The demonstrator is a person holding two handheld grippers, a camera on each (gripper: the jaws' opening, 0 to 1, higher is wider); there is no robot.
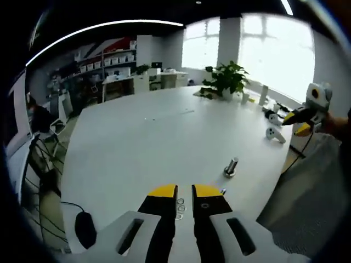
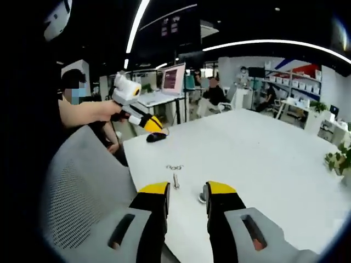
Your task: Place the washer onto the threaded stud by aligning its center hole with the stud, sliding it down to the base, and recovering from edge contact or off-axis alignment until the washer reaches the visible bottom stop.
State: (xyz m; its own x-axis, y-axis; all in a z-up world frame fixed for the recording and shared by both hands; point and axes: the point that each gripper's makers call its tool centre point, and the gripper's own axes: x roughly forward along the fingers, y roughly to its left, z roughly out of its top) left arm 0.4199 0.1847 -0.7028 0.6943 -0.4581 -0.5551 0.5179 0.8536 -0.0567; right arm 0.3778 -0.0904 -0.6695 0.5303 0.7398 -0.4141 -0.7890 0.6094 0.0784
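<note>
A short metal threaded stud (image 1: 231, 167) stands upright on the white table (image 1: 164, 131); in the right gripper view the stud (image 2: 203, 193) peeks out beside my right jaw. A few small washers (image 1: 180, 207) lie flat on the table, seen through the gap between my left jaws, and they appear farther off as washers (image 2: 174, 167) in the right gripper view. My left gripper (image 1: 185, 192) hovers above them with a narrow gap and holds nothing. My right gripper (image 2: 187, 189) is open and empty, above the table edge.
A small metal pin (image 2: 176, 179) lies by the washers. A black mouse (image 2: 156, 136) sits near the table corner. White controllers (image 1: 275, 133) and a potted plant (image 1: 225, 79) stand far off. A grey mesh chair (image 2: 82, 186) is beside the table. People sit at desks behind.
</note>
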